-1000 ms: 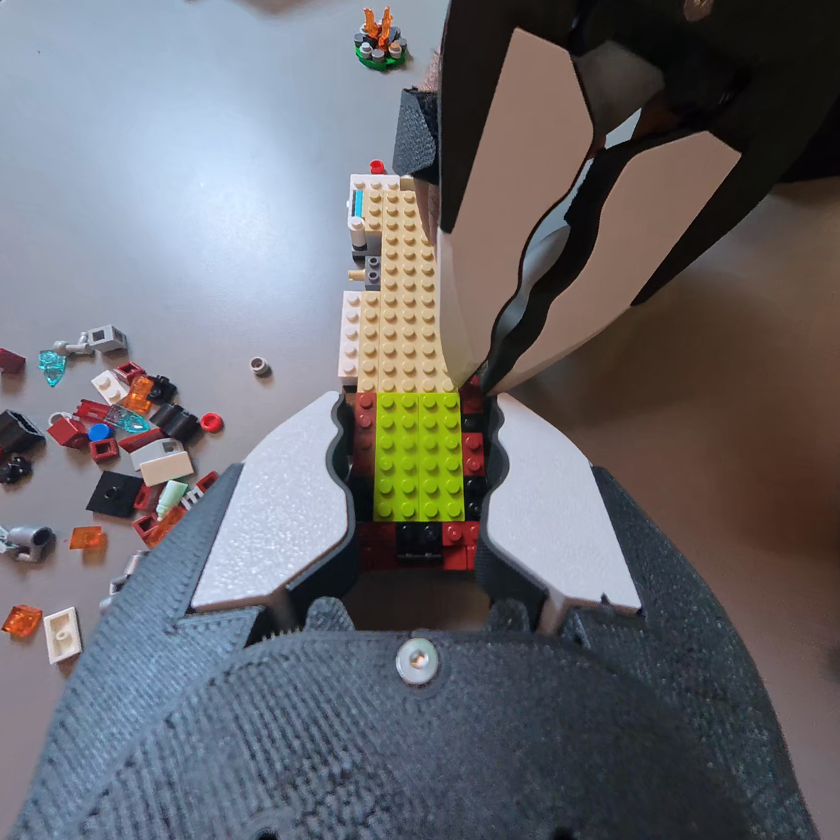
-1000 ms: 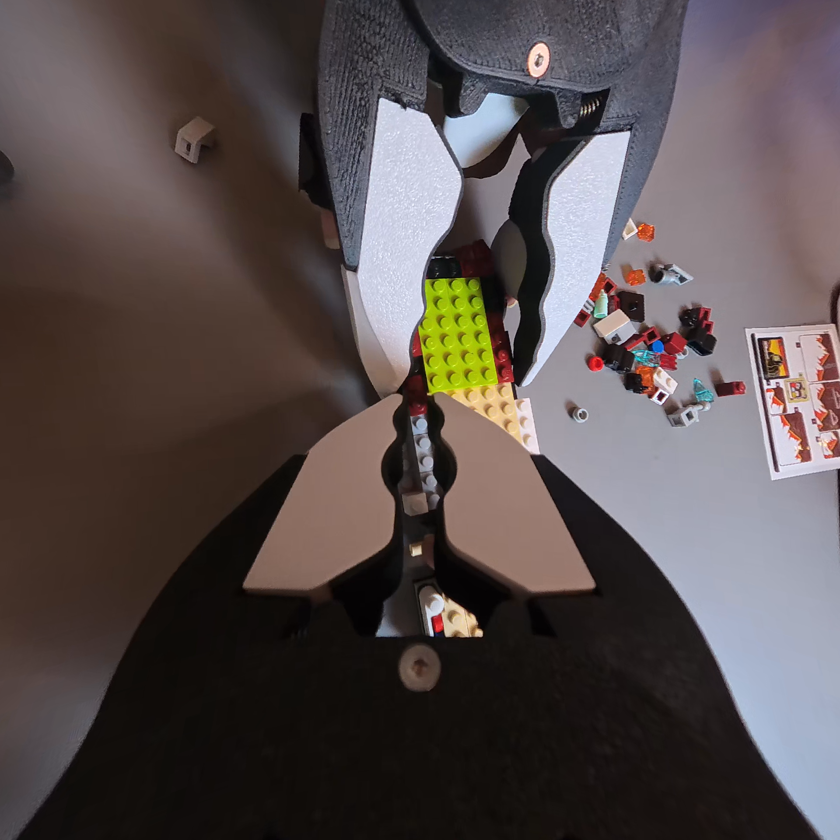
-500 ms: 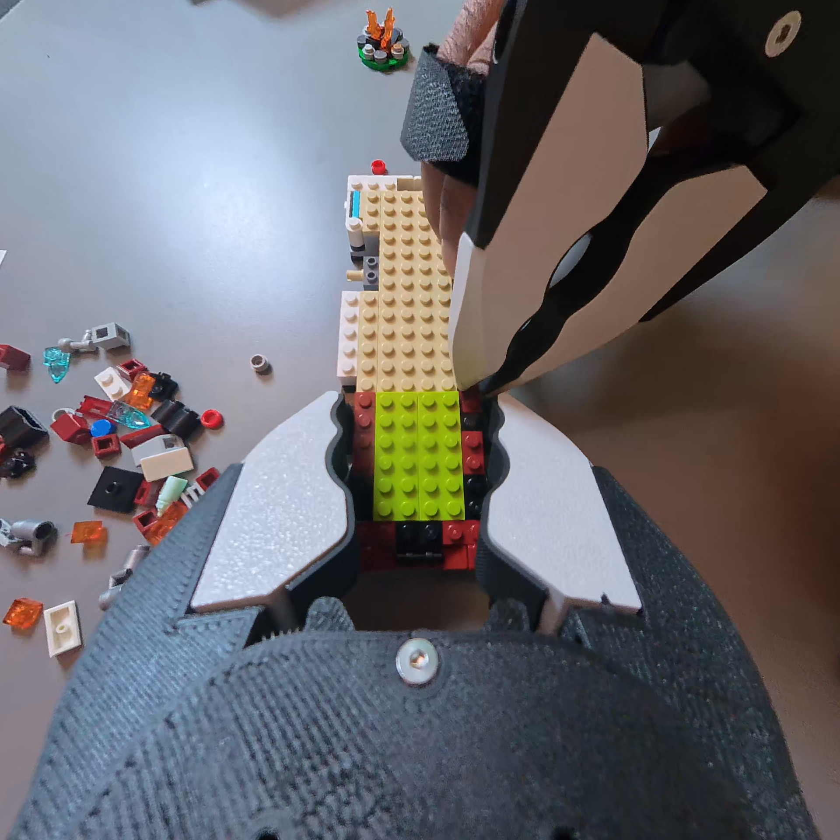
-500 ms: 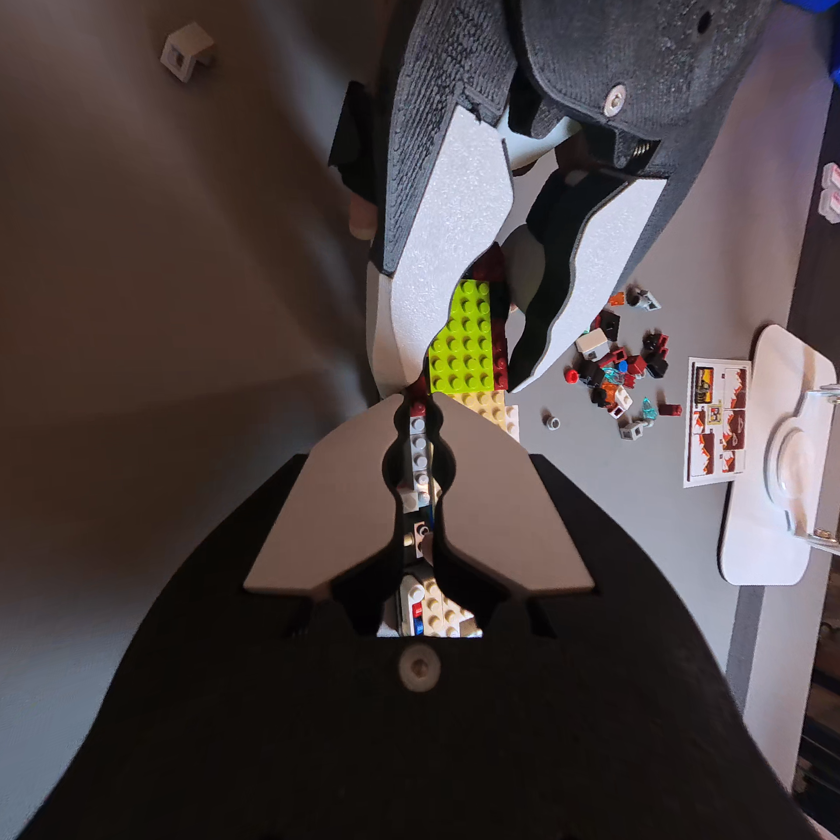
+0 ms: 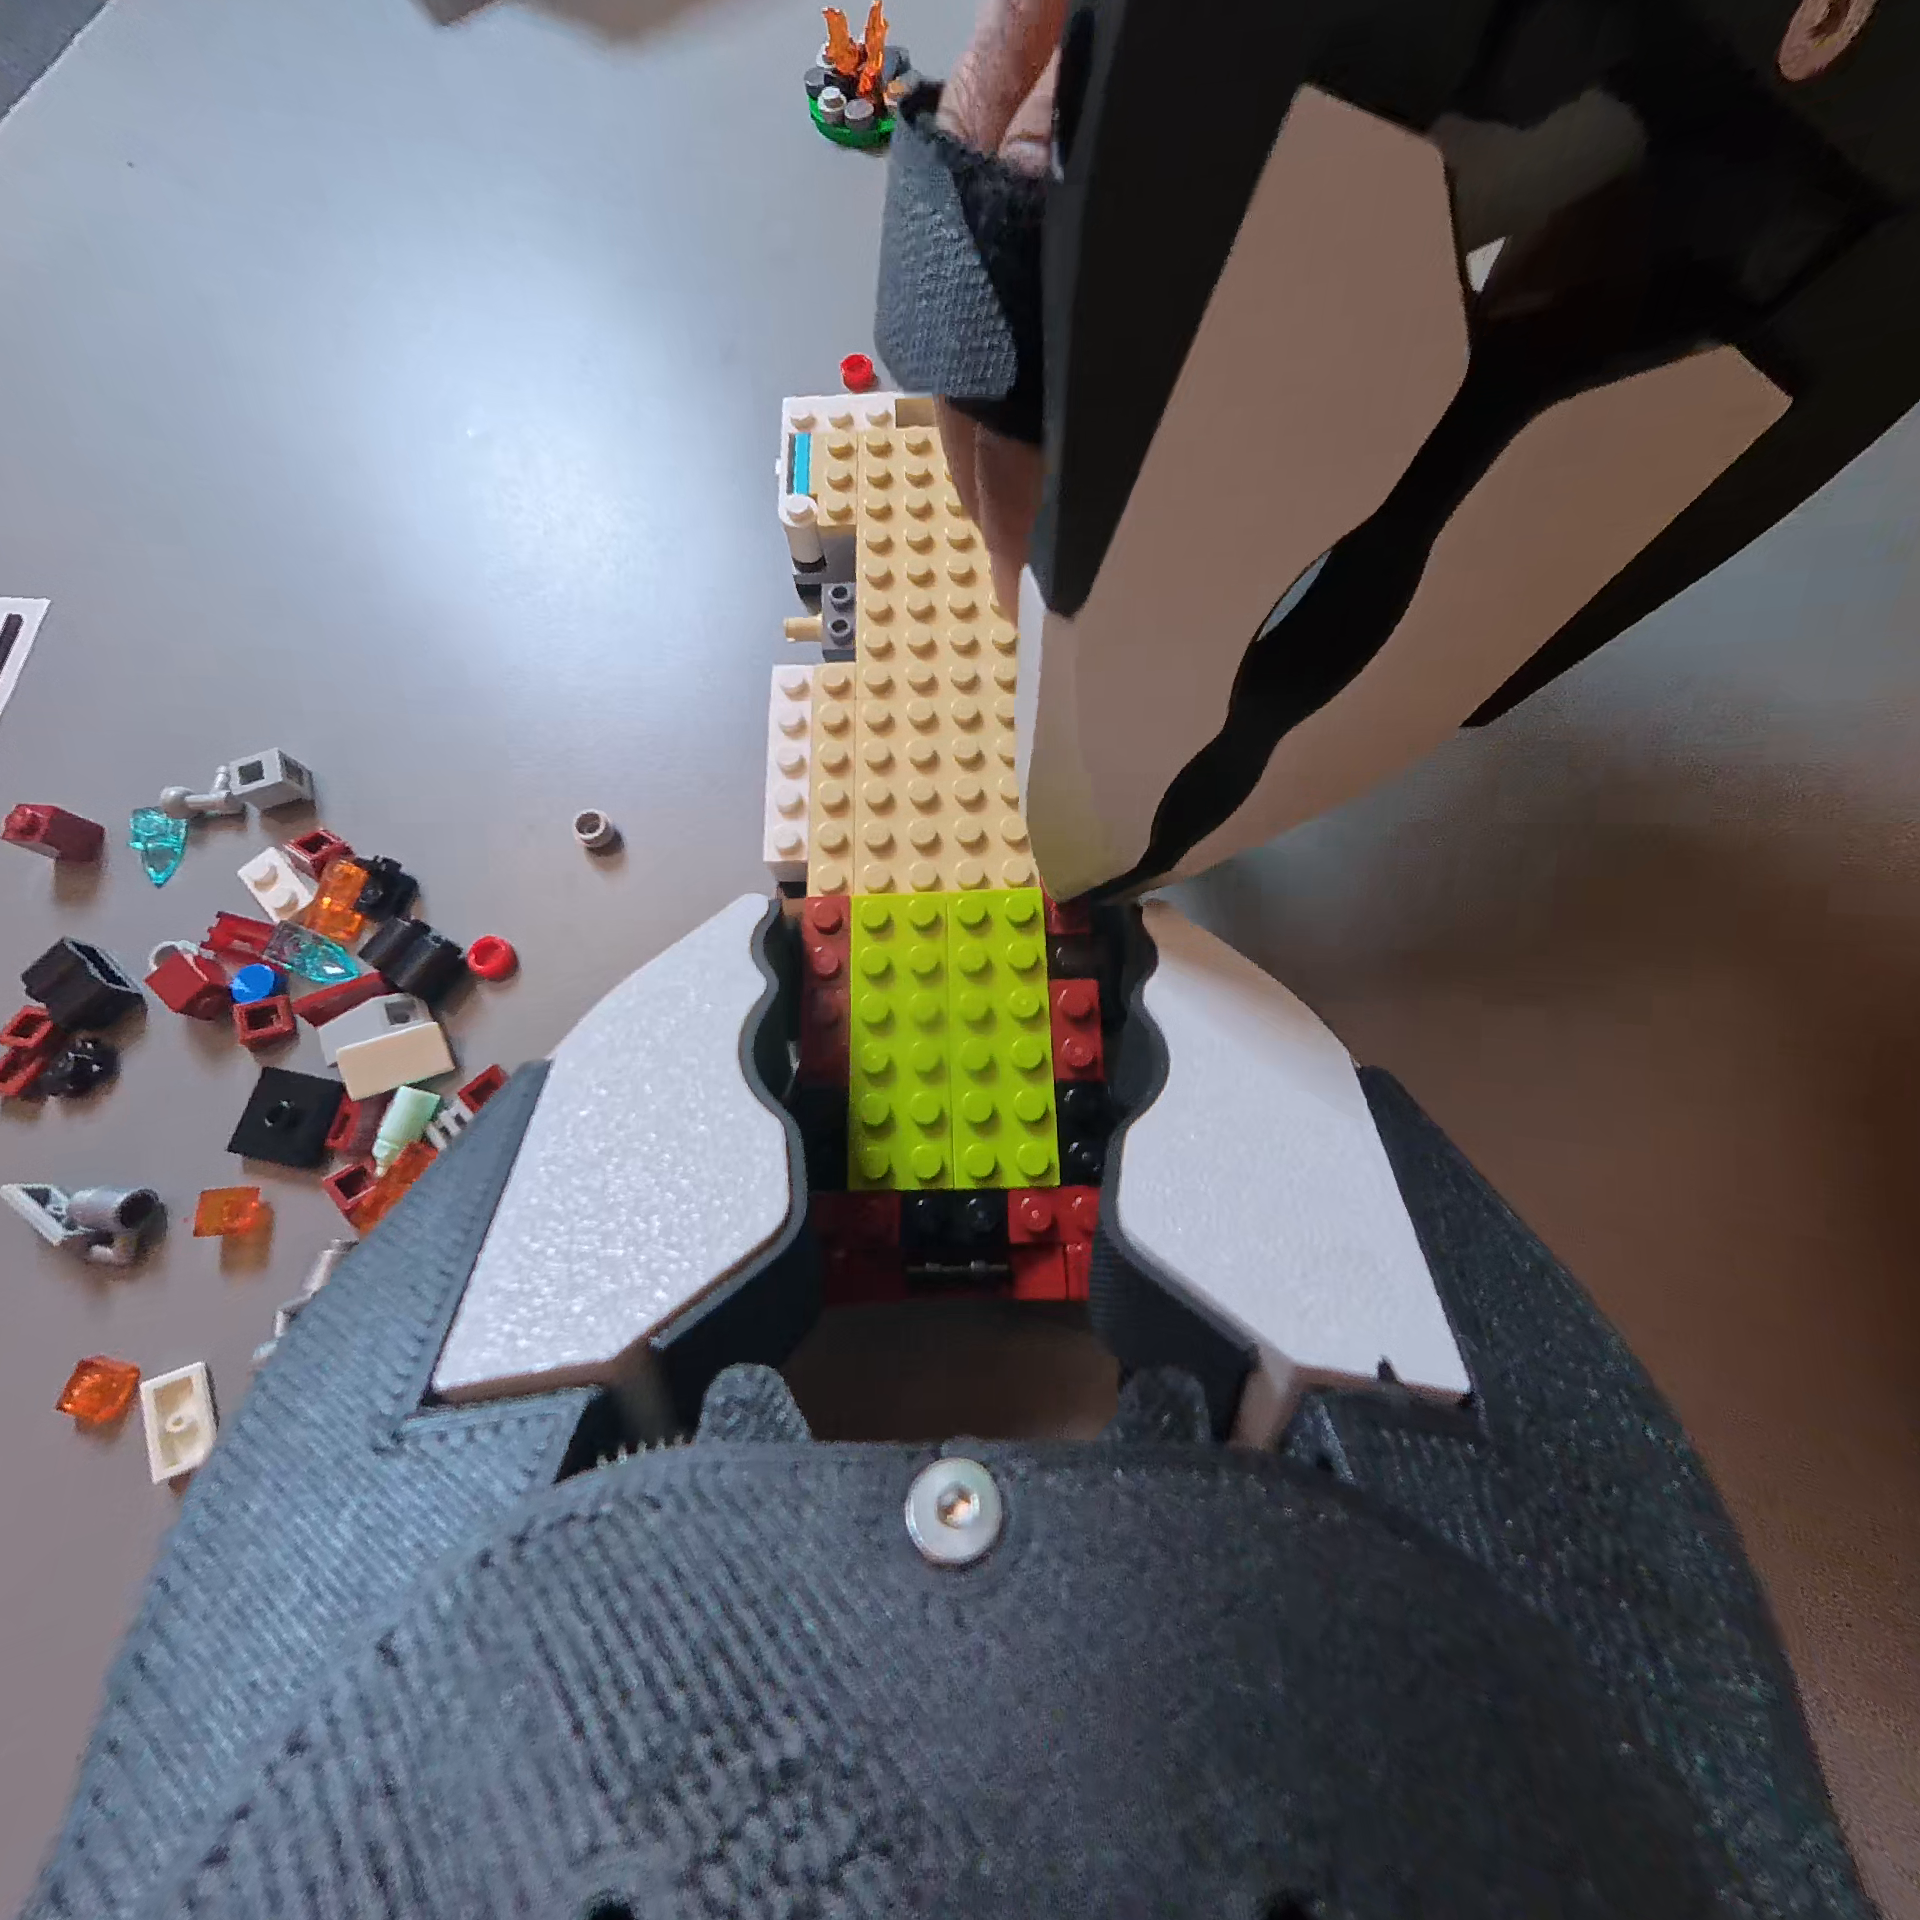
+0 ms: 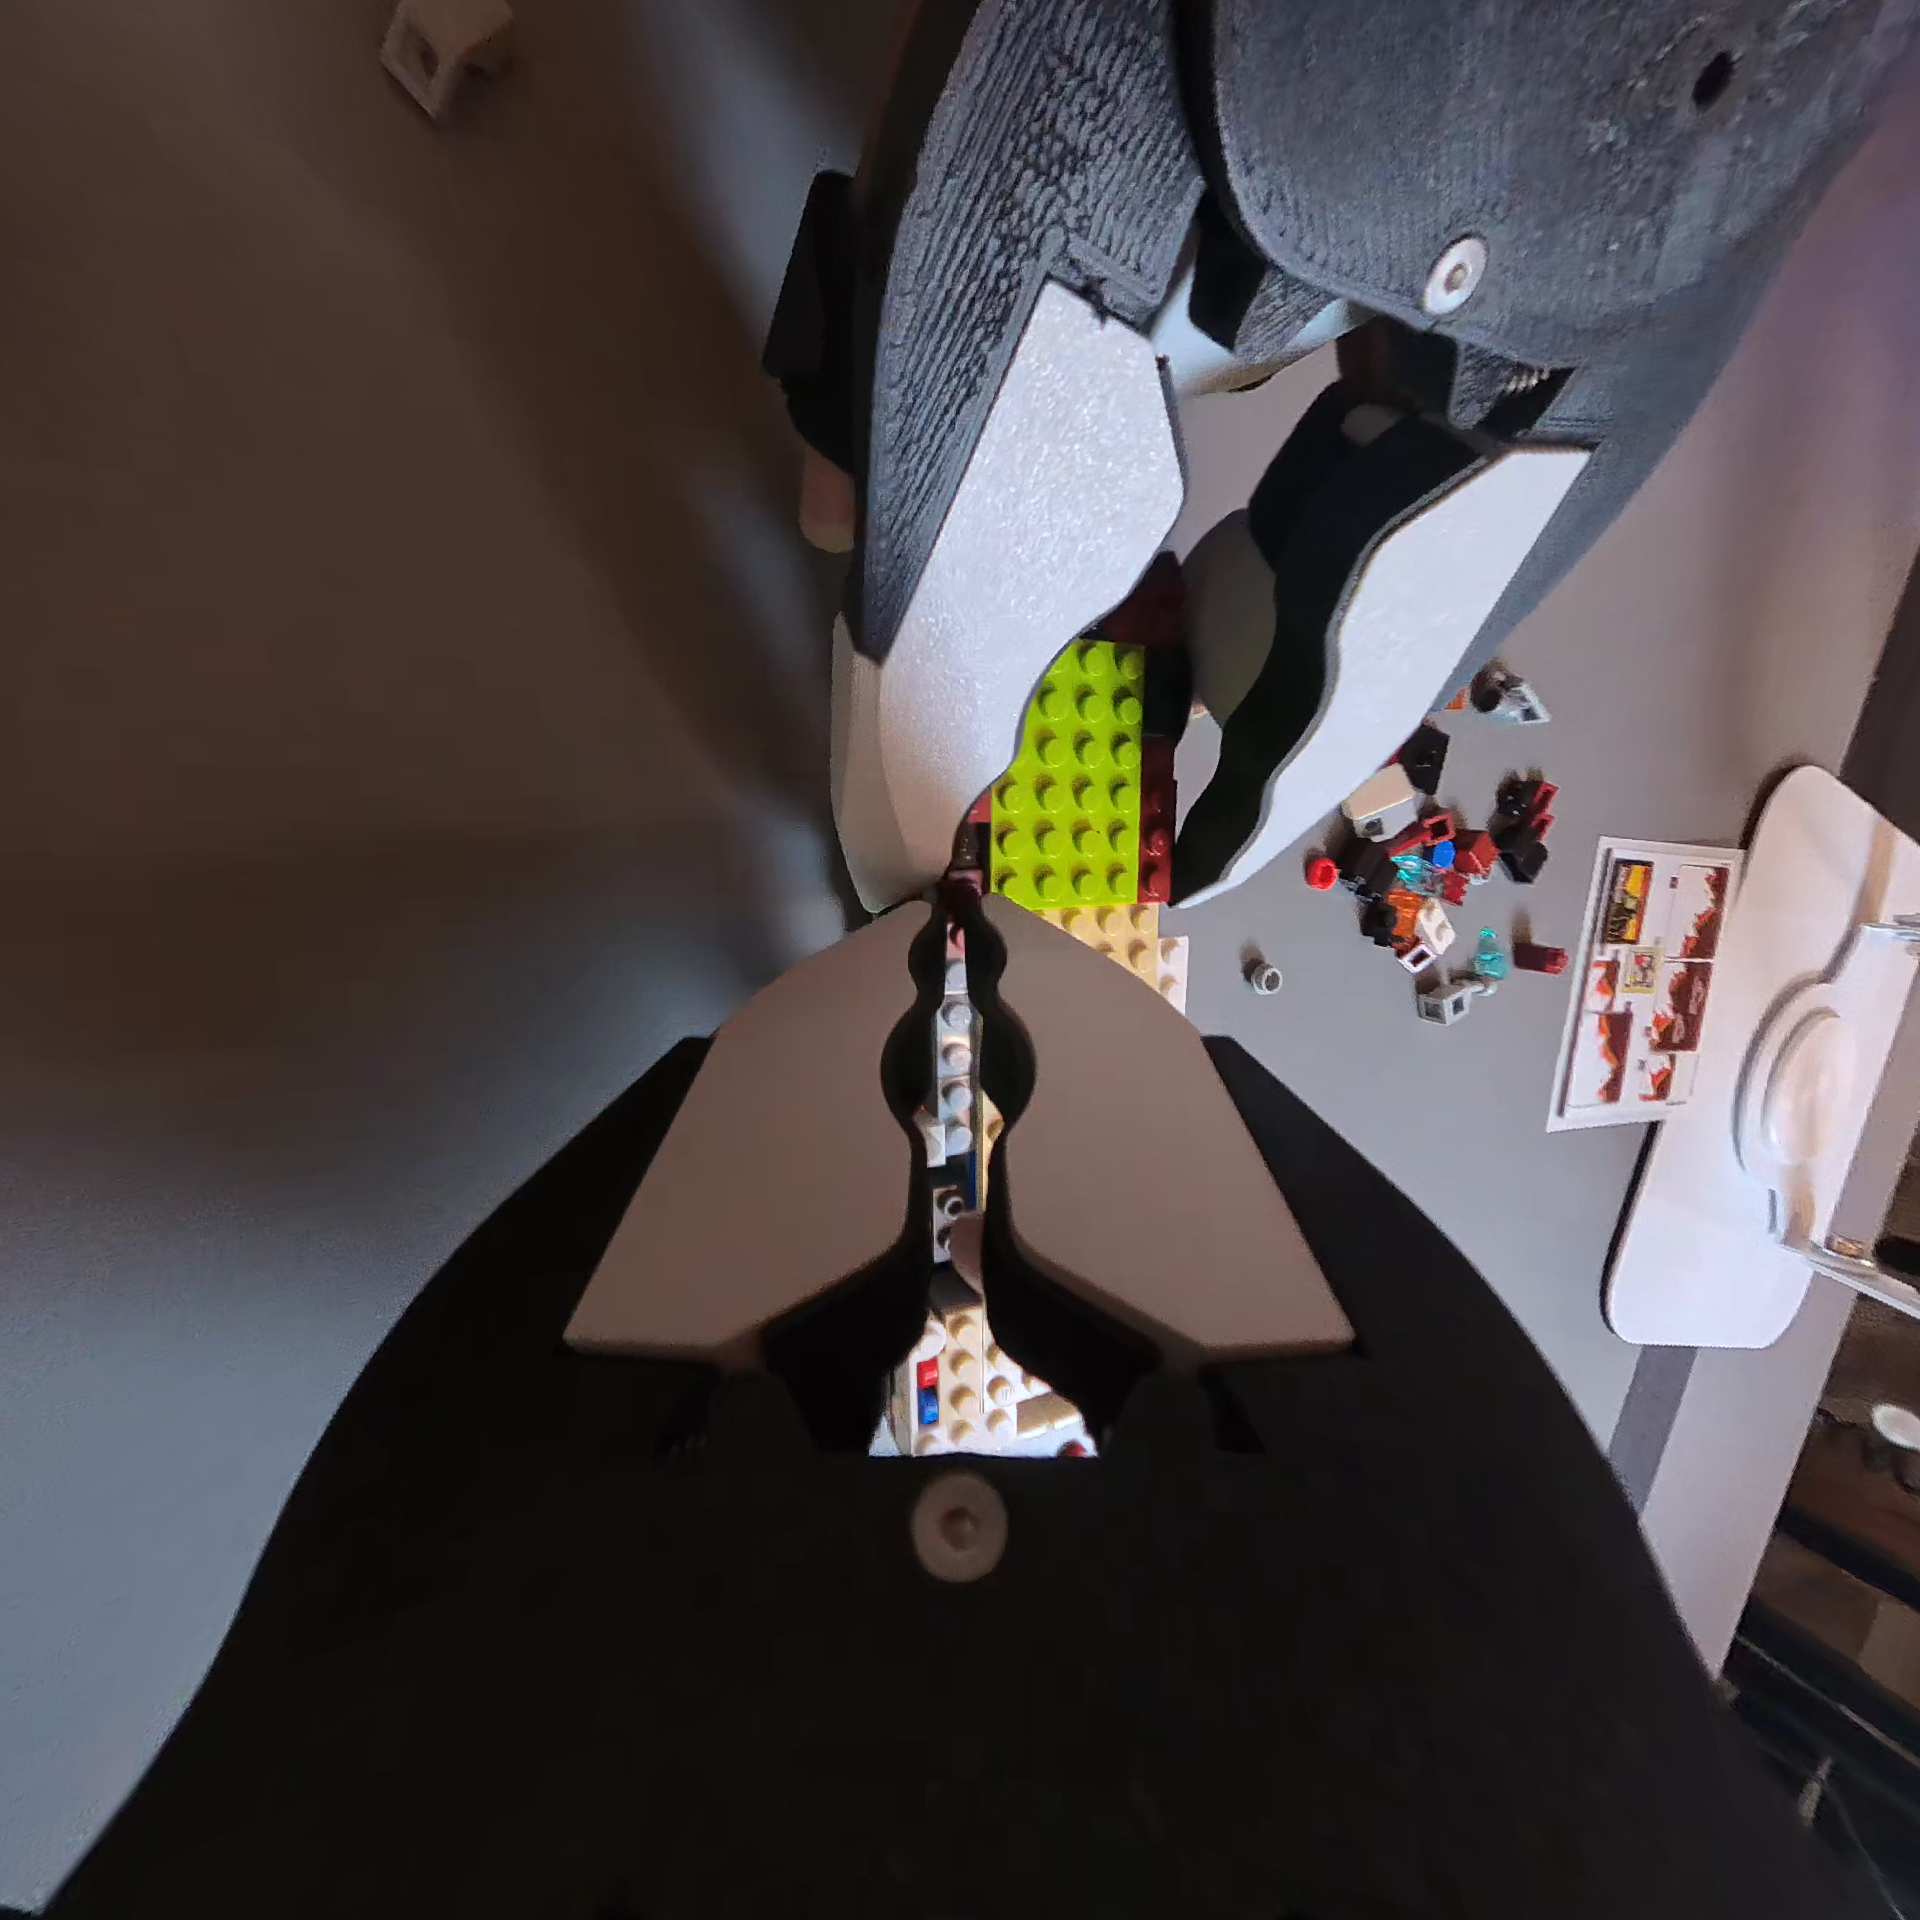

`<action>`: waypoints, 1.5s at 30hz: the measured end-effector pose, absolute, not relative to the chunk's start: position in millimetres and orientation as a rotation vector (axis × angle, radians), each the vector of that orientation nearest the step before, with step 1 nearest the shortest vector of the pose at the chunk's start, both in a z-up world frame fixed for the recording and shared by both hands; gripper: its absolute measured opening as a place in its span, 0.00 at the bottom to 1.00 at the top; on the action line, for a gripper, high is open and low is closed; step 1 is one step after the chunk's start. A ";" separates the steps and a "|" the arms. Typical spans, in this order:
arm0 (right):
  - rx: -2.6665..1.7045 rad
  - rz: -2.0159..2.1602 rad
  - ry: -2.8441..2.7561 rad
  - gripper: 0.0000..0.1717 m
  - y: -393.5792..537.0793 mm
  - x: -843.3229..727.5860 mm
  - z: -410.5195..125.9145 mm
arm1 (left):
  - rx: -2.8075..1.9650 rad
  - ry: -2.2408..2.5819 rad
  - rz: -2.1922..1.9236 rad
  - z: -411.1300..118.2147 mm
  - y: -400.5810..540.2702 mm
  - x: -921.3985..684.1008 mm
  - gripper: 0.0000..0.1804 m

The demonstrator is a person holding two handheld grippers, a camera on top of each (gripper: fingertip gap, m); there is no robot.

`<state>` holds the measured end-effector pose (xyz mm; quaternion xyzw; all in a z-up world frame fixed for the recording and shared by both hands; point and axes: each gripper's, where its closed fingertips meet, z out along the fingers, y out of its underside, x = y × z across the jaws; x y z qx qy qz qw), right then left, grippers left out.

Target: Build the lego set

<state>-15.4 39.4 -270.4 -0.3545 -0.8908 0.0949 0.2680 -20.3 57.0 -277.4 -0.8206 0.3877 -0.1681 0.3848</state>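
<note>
I am gripping the brick model [image 5: 925, 790] with my left claw [image 5: 951, 925], its fingers [image 5: 665, 1132] pressing both sides of the lime-green end as the model is lying on the worktop [image 5: 416, 416]. My right claw [image 6: 961, 904] is pinching closed on a small dark red piece [image 5: 1070, 914] at the model's edge, just beside the lime-green plates [image 5: 951, 1039]. Loose bricks [image 5: 260, 997] are lying to the model's left, a small campfire build [image 5: 854, 88] beyond its far end.

Loose bricks [image 5: 260, 997] crowd the model's [image 5: 914, 665] left, bare tabletop [image 5: 1558, 1039] right
</note>
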 end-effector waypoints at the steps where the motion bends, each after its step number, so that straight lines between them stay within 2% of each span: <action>1: -0.964 0.263 -2.419 0.02 38.6 -16.0 -271.3 | -2.088 0.994 -0.415 -277.7 56.9 -20.8 0.35; 12: -0.957 0.166 -2.520 0.02 38.9 -18.9 -272.0 | -2.076 1.004 -0.379 -277.8 53.7 -22.5 0.34; 16: -1.048 0.275 -2.460 0.02 38.1 -20.2 -271.6 | -2.074 0.977 -0.412 -276.6 54.0 -23.6 0.34; 18: -1.110 0.352 -2.422 0.06 35.9 -17.2 -270.5 | -2.073 0.956 -0.446 -275.4 53.1 -24.4 0.36; 20: -1.198 0.444 -2.350 0.13 35.2 -12.5 -260.9 | -2.045 0.931 -0.461 -268.9 53.0 -26.3 0.37; 26: -1.343 0.530 -1.985 0.13 57.6 21.9 -230.7 | -2.031 0.939 -0.438 -254.9 41.3 -42.0 0.39; 31: -1.517 0.462 -1.800 0.11 85.7 76.1 -242.3 | -2.131 0.987 -0.342 -268.2 33.0 -58.6 0.45; 36: -1.618 0.445 -1.810 0.10 108.3 99.7 -261.8 | -2.152 1.055 -0.374 -279.9 27.3 -57.4 0.33; 45: -1.699 0.556 -2.020 0.09 128.4 94.6 -283.3 | -2.096 1.089 -0.410 -279.9 28.9 -57.2 0.33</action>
